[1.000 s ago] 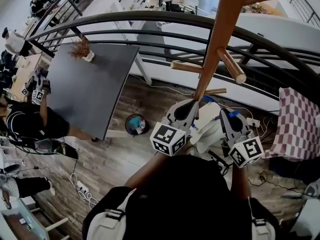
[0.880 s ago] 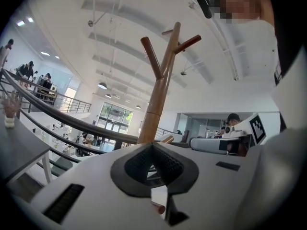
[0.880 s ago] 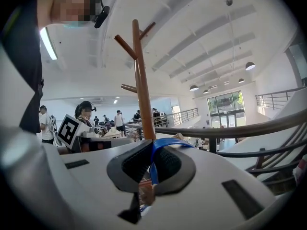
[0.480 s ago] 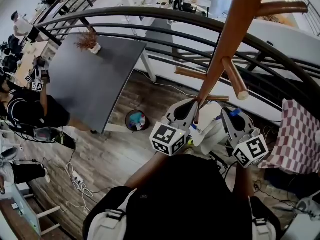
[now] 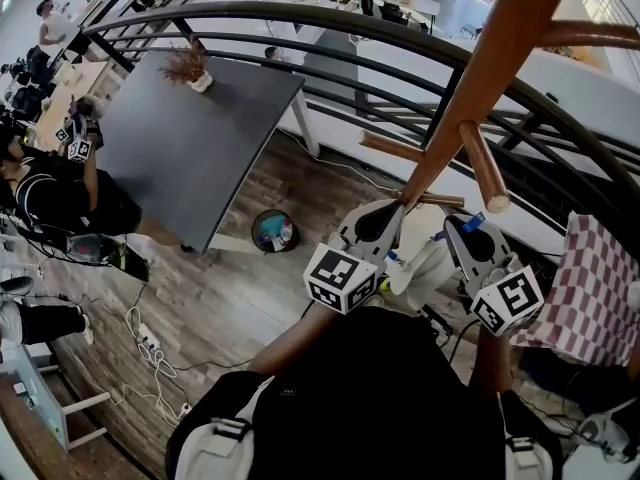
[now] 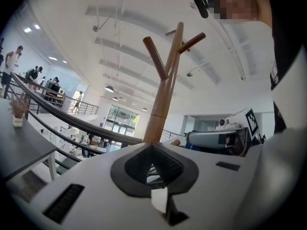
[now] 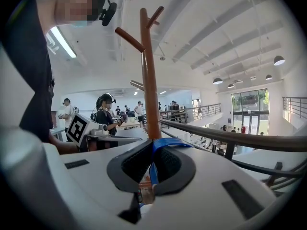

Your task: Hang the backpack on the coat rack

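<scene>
The coat rack (image 5: 487,88) had swung closer at one o'clock. The left gripper (image 5: 383,213) had its jaws clenched on the pale backpack (image 5: 418,266), the right gripper (image 5: 460,233) on its blue loop (image 7: 160,144); a peg (image 5: 485,168) looked nearly reachable.

Black top (image 5: 385,398), pale shoulder straps (image 5: 222,440) with black buckles. Left gripper (image 5: 380,213) and right gripper (image 5: 462,236): white shells, dark ribbed pads (image 6: 138,165), each with a black-and-white marker cube (image 5: 341,279).
</scene>
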Demonstrator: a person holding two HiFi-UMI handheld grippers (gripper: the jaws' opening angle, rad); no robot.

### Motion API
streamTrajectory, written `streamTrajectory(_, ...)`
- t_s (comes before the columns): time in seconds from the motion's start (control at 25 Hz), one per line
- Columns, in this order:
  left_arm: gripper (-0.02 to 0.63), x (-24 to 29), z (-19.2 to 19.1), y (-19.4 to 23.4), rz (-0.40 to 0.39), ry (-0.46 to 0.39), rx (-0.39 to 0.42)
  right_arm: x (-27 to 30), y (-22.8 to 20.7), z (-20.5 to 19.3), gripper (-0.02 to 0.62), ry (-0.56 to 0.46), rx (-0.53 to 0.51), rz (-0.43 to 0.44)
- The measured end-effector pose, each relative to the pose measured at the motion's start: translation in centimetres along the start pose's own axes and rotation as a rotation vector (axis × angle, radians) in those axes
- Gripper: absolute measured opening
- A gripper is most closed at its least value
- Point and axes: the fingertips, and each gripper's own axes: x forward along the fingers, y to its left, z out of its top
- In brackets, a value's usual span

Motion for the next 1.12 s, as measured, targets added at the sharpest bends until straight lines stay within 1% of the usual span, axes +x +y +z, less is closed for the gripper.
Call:
streamTrajectory(0.4,0.008,-1.0,0.0,1.2,0.036,-0.008,-0.004,1.6,0.7,0.1,0.018,0.07,-0.08,0.096)
streamTrajectory(0.76,0.008,-0.8,0.3,2.1,0.04,-0.006,-0.015,2.6,0.3,0.0,0.018,0.13,-0.098,0.152)
streamTrajectory(0.96,0.008,-0.7,0.4,2.6,0.05,-0.007,-0.023,3.1,0.5,-0.2,0.018,0.177,-0.127,0.207)
streamTrajectory(1.12,0.008,-0.9,0.6,2.9,0.061,-0.006,-0.027,3.3,0.6,-0.3,0.018,0.207,-0.151,0.233)
